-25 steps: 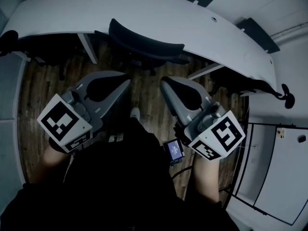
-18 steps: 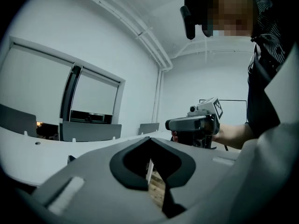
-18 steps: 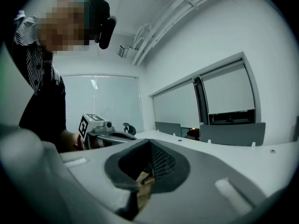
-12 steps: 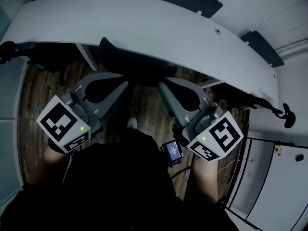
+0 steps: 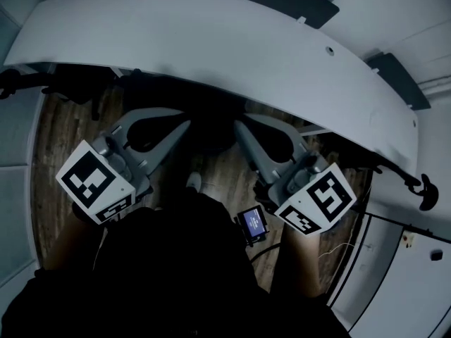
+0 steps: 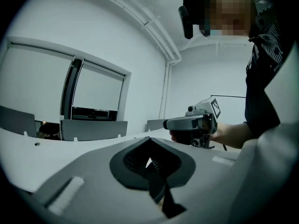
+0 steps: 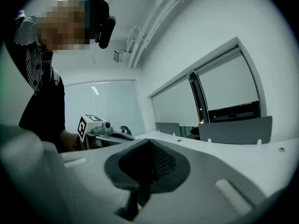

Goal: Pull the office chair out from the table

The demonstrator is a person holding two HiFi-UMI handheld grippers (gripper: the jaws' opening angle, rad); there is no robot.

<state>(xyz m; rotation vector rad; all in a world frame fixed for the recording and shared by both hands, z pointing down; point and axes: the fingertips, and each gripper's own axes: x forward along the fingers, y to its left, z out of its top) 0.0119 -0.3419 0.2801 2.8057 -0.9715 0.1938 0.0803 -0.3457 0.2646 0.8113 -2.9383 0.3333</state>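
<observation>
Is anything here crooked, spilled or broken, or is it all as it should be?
Nothing stands out. The white table looks undamaged where it shows. The dark office chair sits tucked under its edge. The left gripper and right gripper are both shut, with nothing between their jaws.

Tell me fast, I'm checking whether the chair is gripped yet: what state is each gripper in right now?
Left gripper: closed, nothing between its jaws.
Right gripper: closed, nothing between its jaws.
</observation>
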